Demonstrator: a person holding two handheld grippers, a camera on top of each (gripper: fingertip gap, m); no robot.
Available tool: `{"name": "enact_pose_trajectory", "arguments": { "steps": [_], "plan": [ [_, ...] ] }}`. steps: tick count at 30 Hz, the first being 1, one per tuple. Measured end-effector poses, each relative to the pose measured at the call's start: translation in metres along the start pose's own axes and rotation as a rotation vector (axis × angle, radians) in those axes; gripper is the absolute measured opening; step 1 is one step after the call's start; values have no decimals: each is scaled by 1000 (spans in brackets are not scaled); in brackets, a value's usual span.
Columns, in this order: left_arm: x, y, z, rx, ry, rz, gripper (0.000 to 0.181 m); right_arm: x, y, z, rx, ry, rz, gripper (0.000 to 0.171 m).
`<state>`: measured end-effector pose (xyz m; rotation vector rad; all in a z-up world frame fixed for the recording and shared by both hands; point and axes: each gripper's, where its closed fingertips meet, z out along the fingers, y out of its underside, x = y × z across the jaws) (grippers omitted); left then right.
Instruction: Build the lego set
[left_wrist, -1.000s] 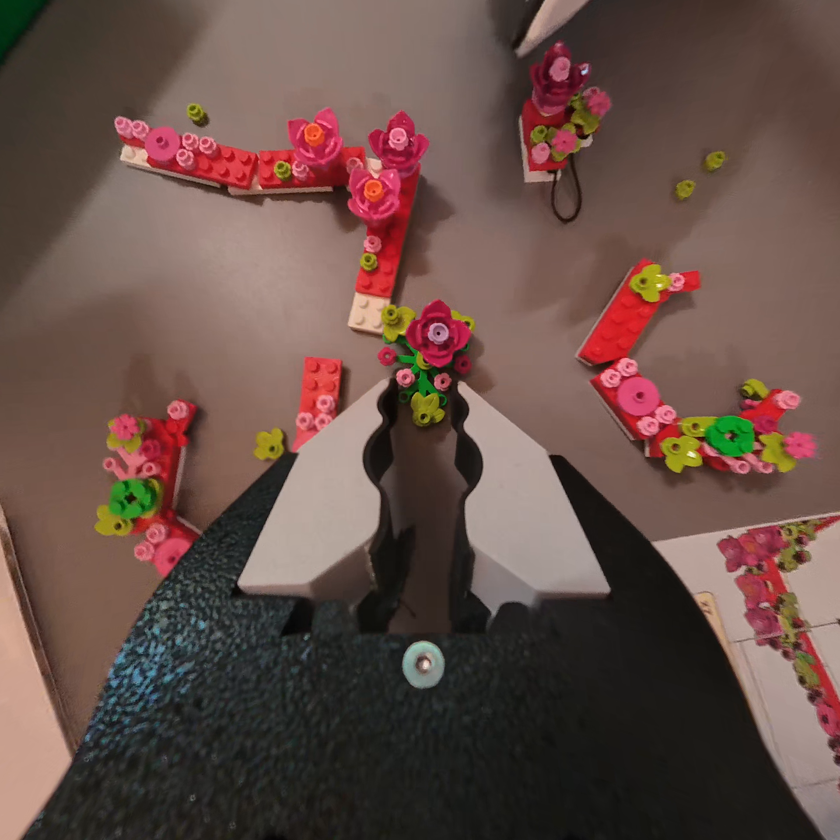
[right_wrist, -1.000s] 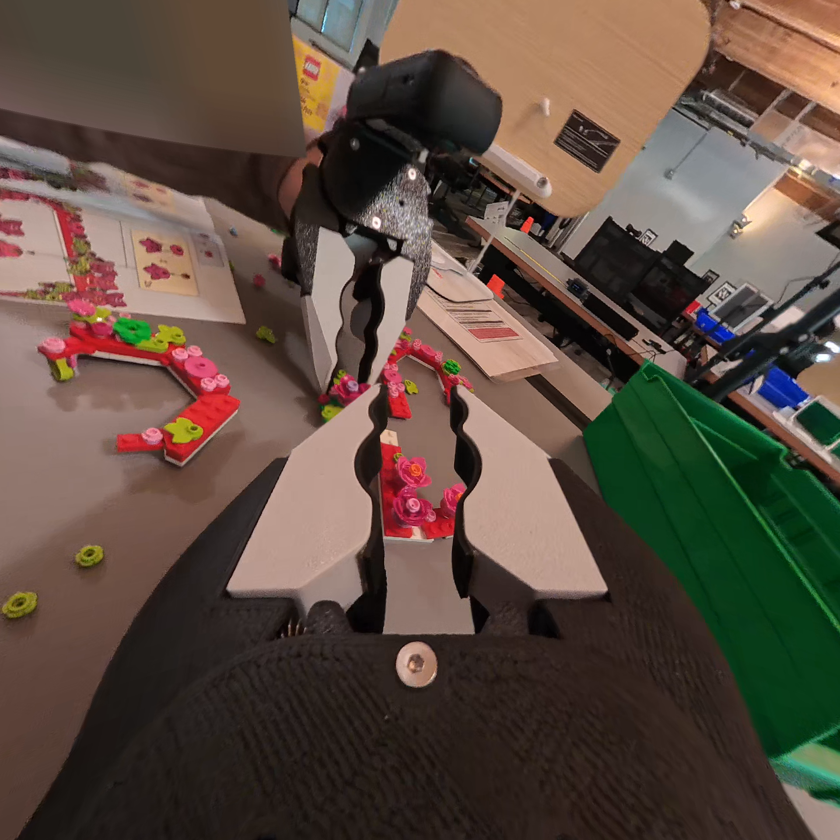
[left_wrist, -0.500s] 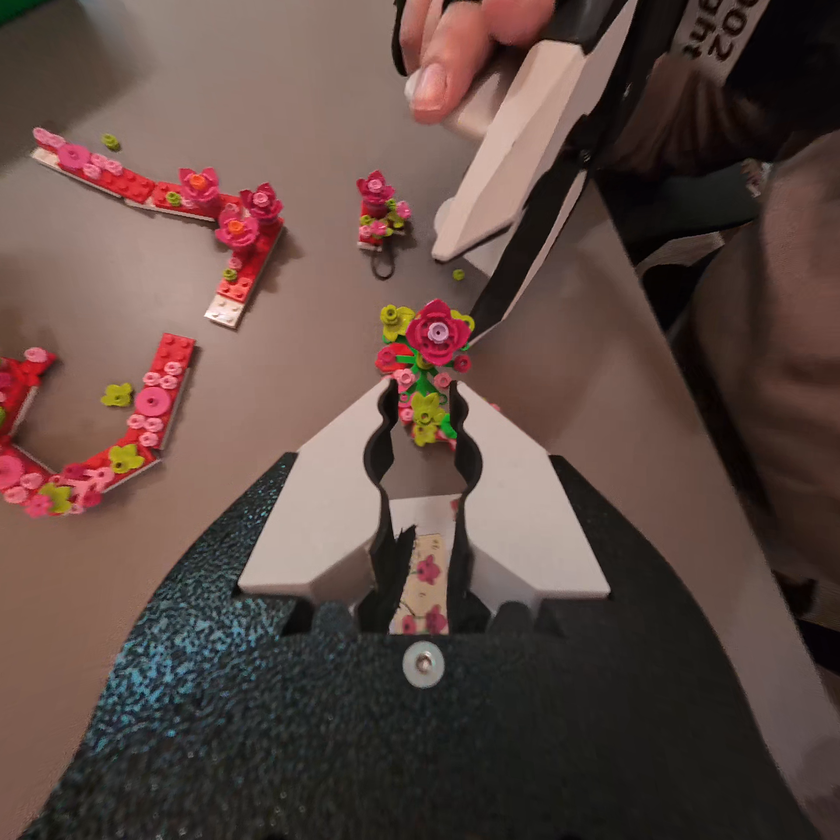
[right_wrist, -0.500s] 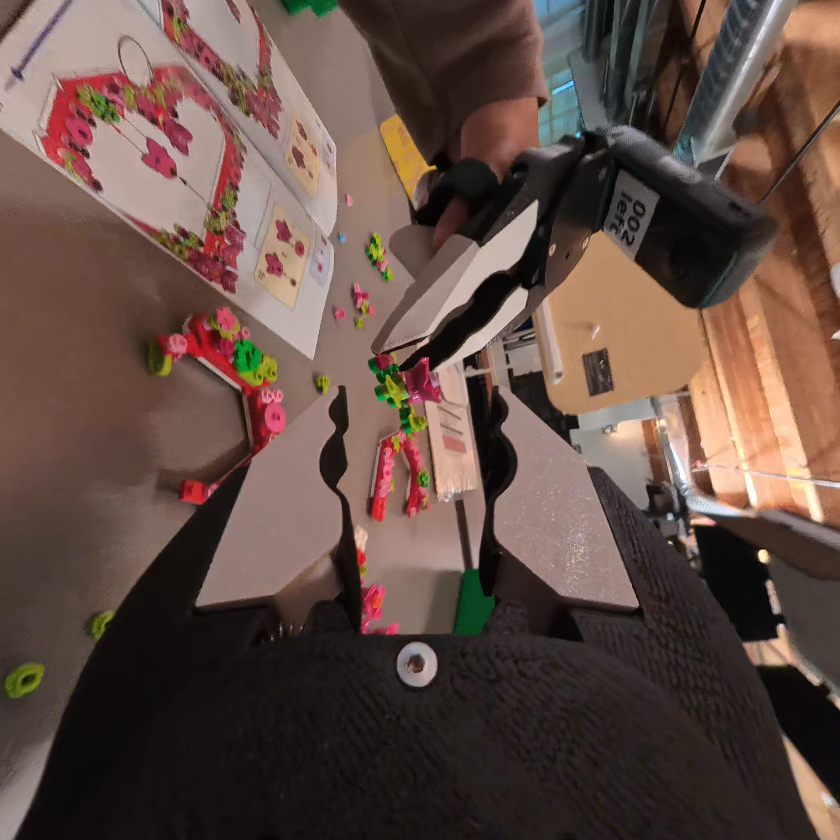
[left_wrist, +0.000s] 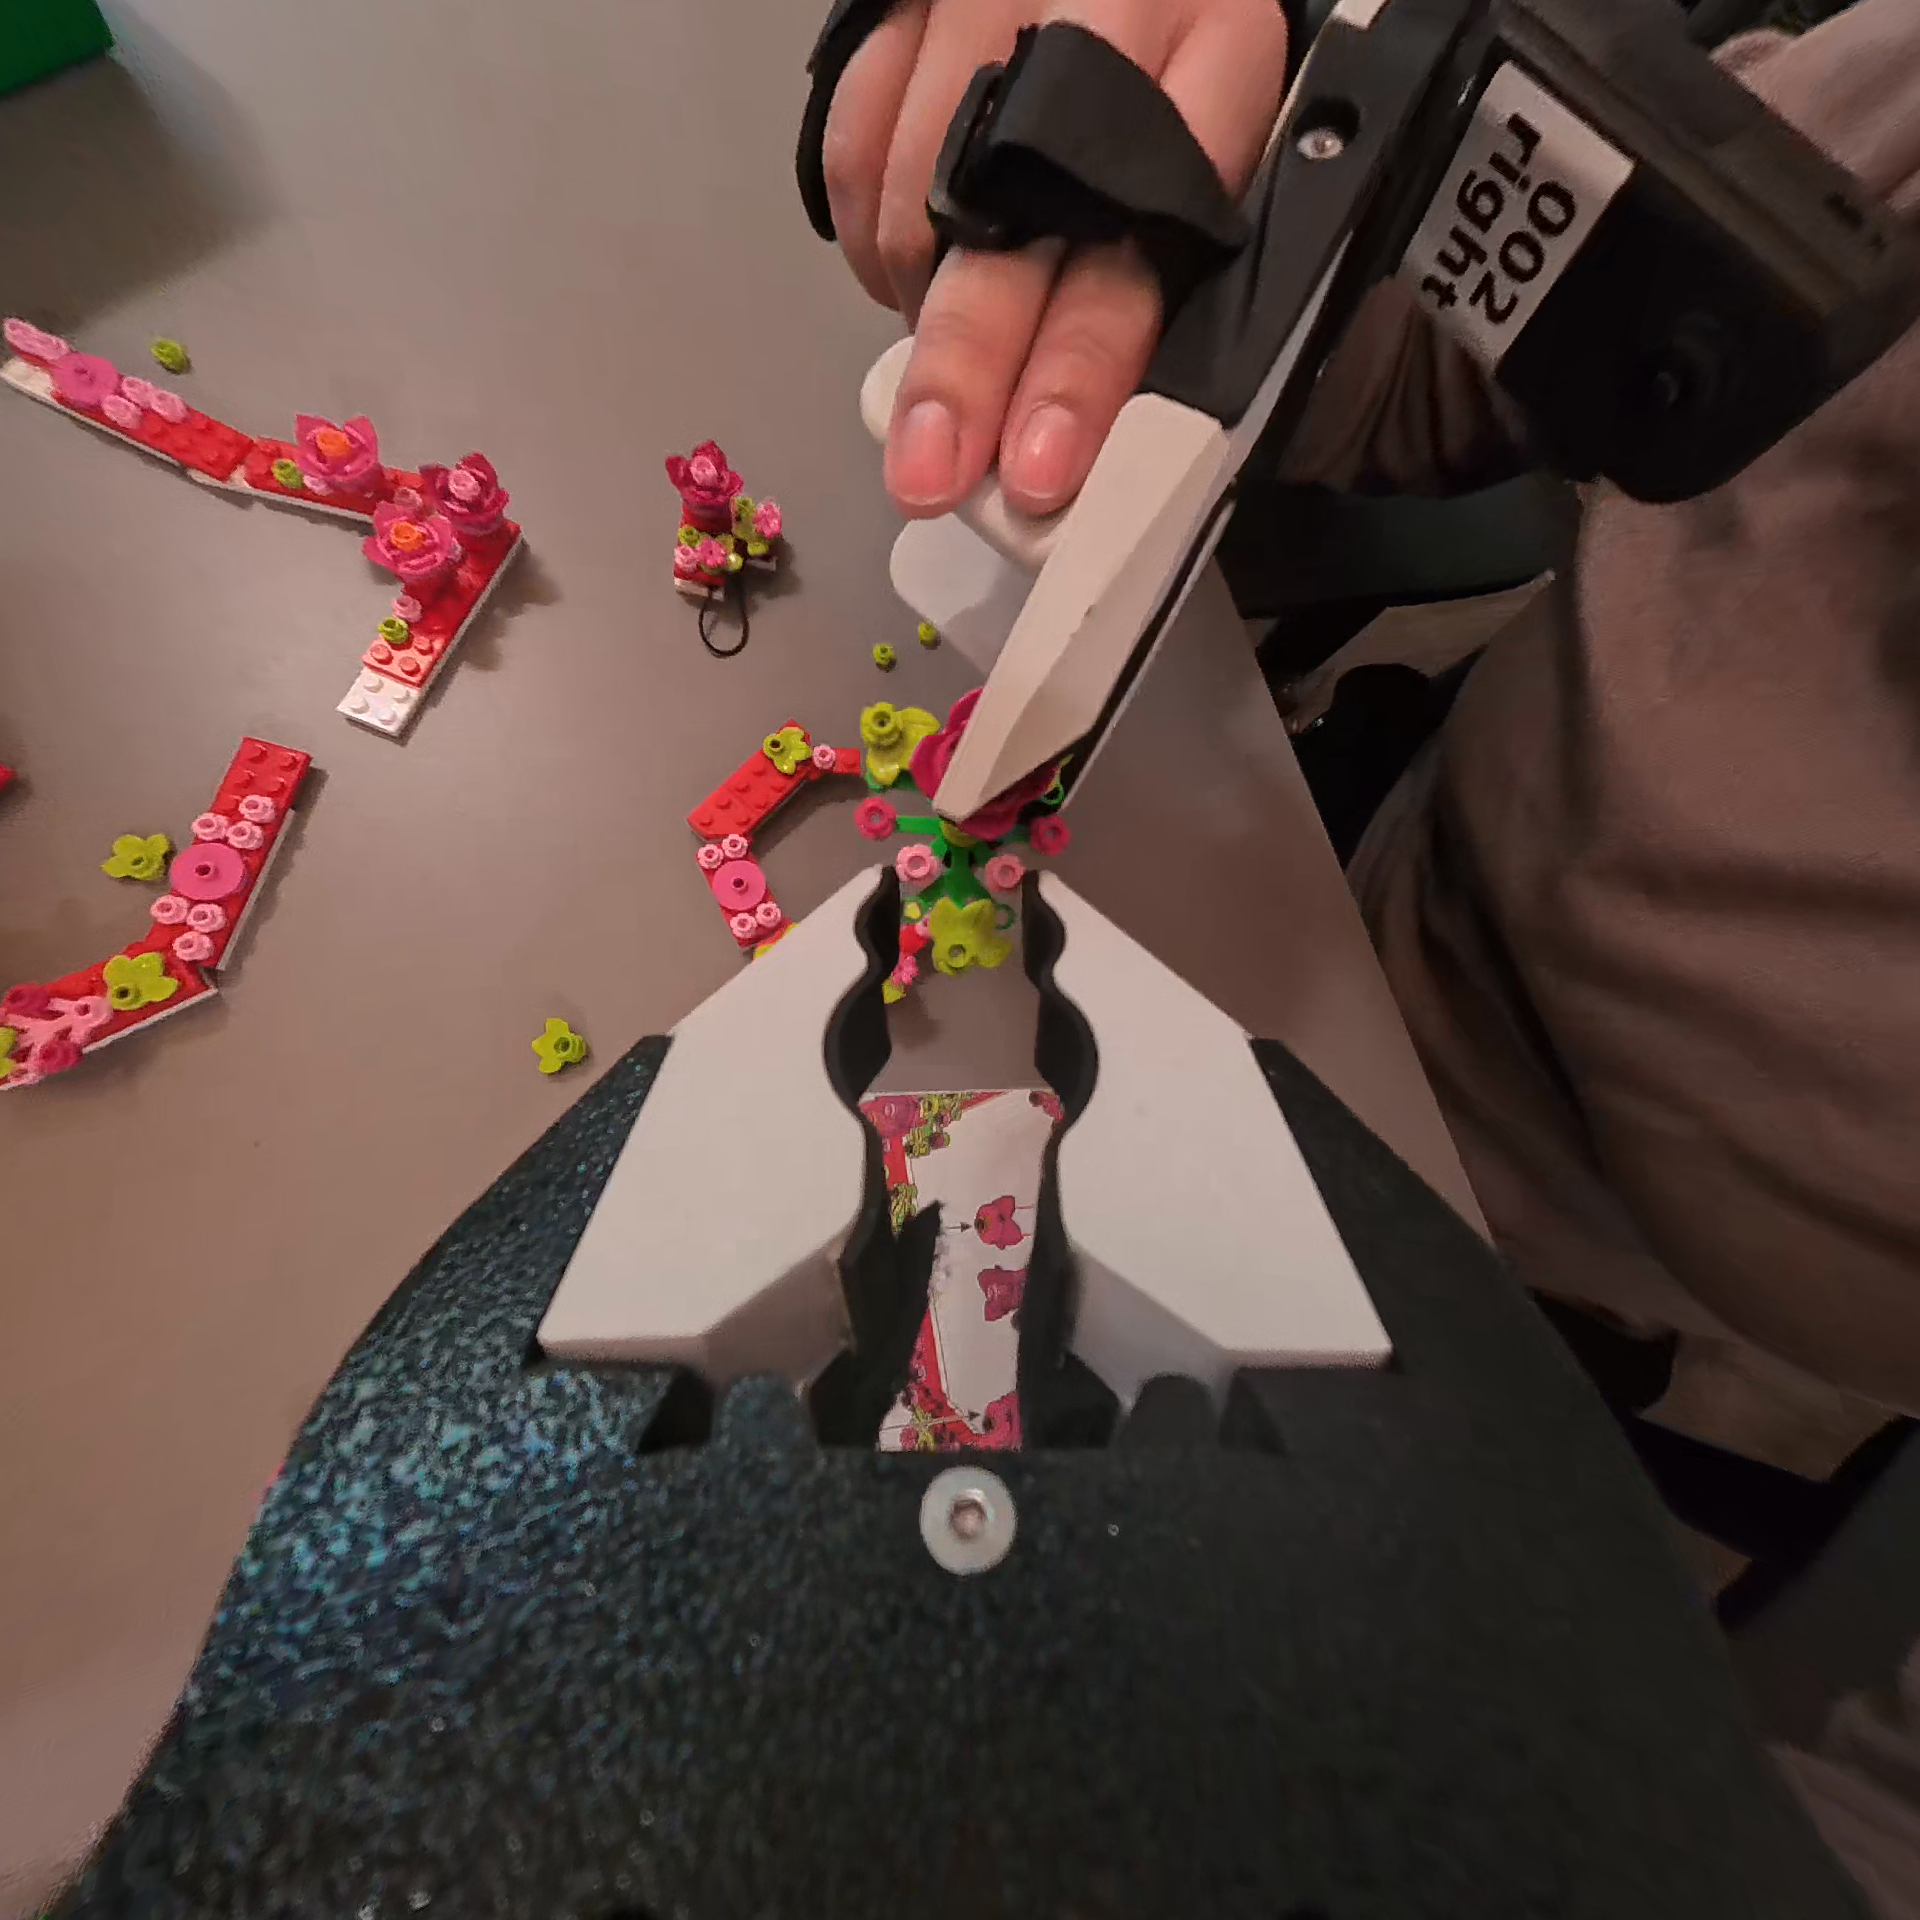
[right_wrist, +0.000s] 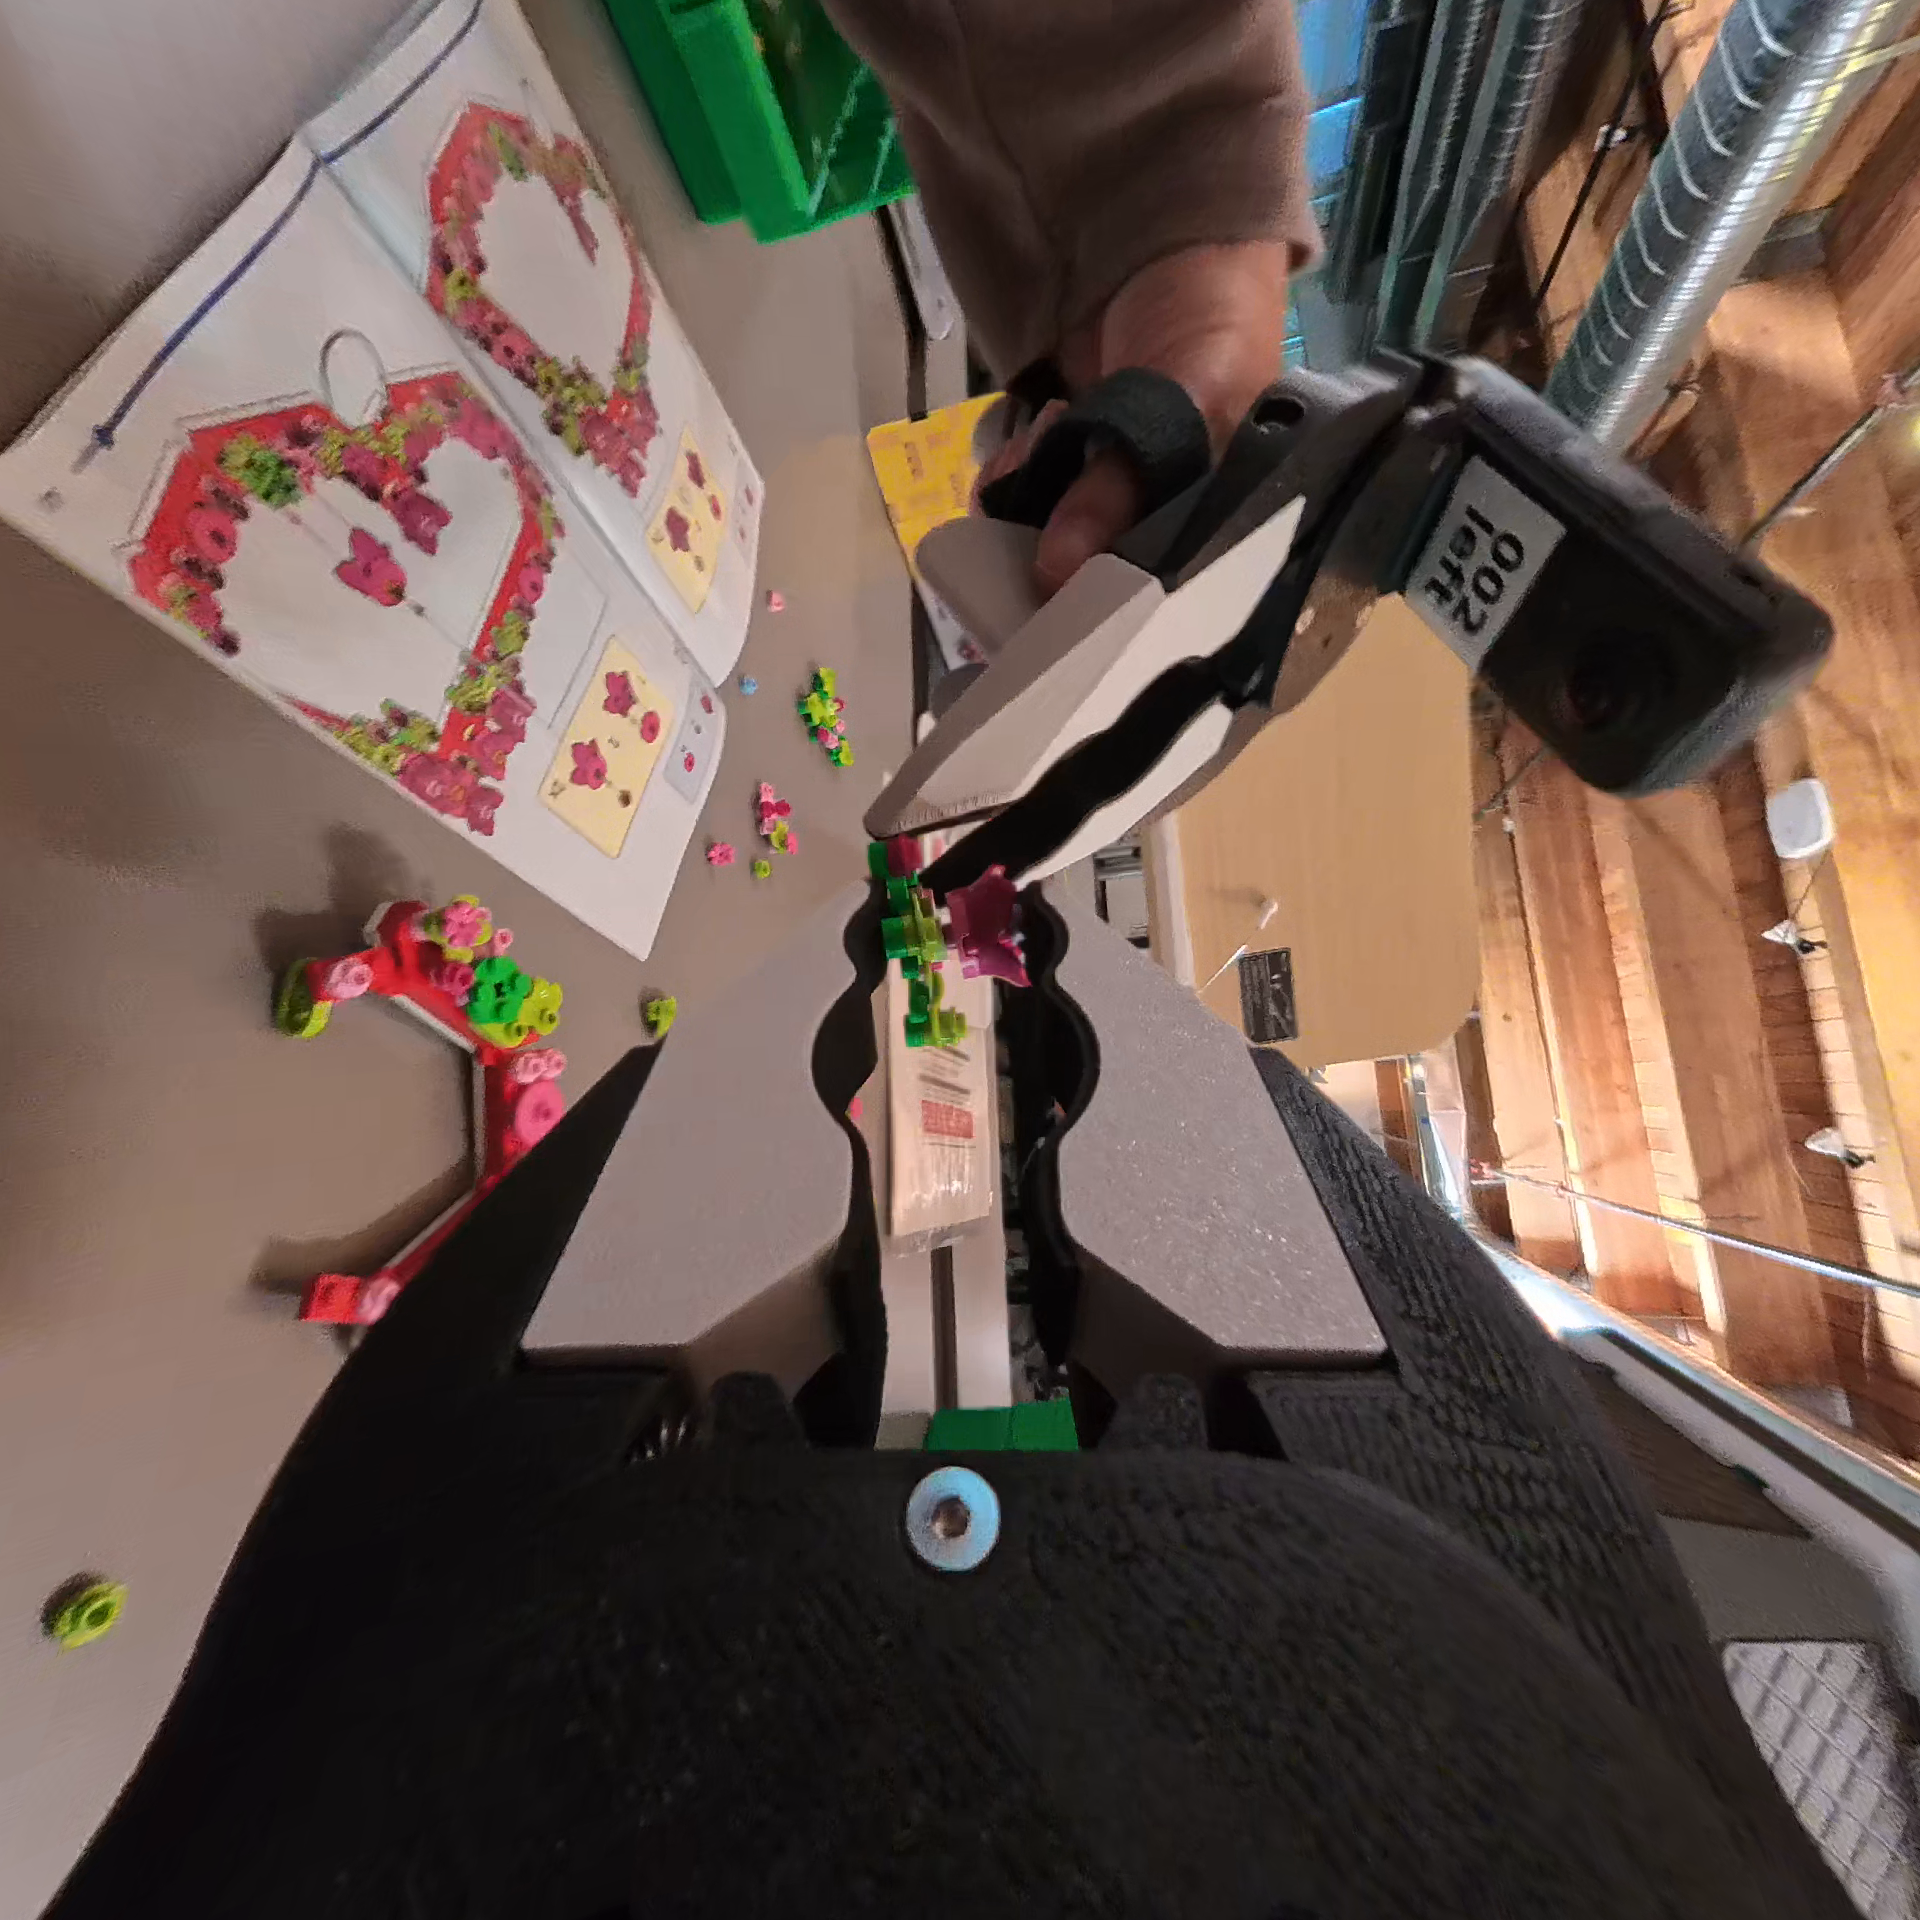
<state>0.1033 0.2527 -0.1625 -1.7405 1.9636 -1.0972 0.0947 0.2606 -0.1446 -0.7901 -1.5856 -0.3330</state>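
Observation:
My left gripper (left_wrist: 956, 891) is shut on a small flower cluster (left_wrist: 961, 914) with a green stem, lime leaves and small pink blossoms, held above the grey table (left_wrist: 582, 208). A magenta rose (left_wrist: 940, 753) tops the cluster. My right gripper (left_wrist: 961, 805) comes in from the upper right, held by a hand (left_wrist: 987, 343), and its tips are closed on the rose. In the right wrist view the cluster (right_wrist: 920, 935) and the rose (right_wrist: 987, 920) fill the gap between my right gripper's (right_wrist: 951, 914) fingers. The left gripper (right_wrist: 904, 821) pinches the cluster from above.
Red plate segments with flowers lie on the table: an L-shape (left_wrist: 416, 540), a curved one at left (left_wrist: 234, 842), one under the cluster (left_wrist: 748, 800). A small flower build with a black loop (left_wrist: 717, 530) stands behind. An instruction booklet (right_wrist: 364, 499), a green bin (right_wrist: 769, 125) and loose lime leaves (left_wrist: 558, 1044) are near. The table edge (left_wrist: 1309, 821) is at right. The tips of both grippers are at nearly the same place. From either gripper's tips it is about 20 cm to the L-shape (left_wrist: 416, 540).
The right gripper has come down onto the rose and narrowed around it. The left gripper still holds the cluster and has swung toward the table edge.

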Motion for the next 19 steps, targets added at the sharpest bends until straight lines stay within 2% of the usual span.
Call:
{"name": "enact_pose_trajectory", "arguments": {
  "steps": [2,3,5,7,9,11,14,15,19],
  "plan": [
    [1,-8,-9,56,-71,30,27,13,-4,-2,25,28,30,24],
    [-2,-11,-16,77,-144,55,44,21,-7,-4,41,45,46,24],
    [-3,-21,-33,145,-308,157,65,41,-15,-8,81,76,63,24],
    [3,-36,-56,217,-522,325,71,62,-27,-12,134,92,80,24],
    [18,-51,-77,264,-727,509,67,82,-42,-16,197,81,105,24],
    [38,-61,-90,294,-845,627,61,96,-58,-19,263,29,143,24],
    [63,-68,-101,343,-889,696,52,110,-83,-24,354,-53,199,24],
    [69,-71,-106,355,-904,735,43,113,-89,-25,373,-64,207,24],
    [94,-73,-119,388,-929,837,26,122,-107,-28,419,-31,217,24]
  ]
}}
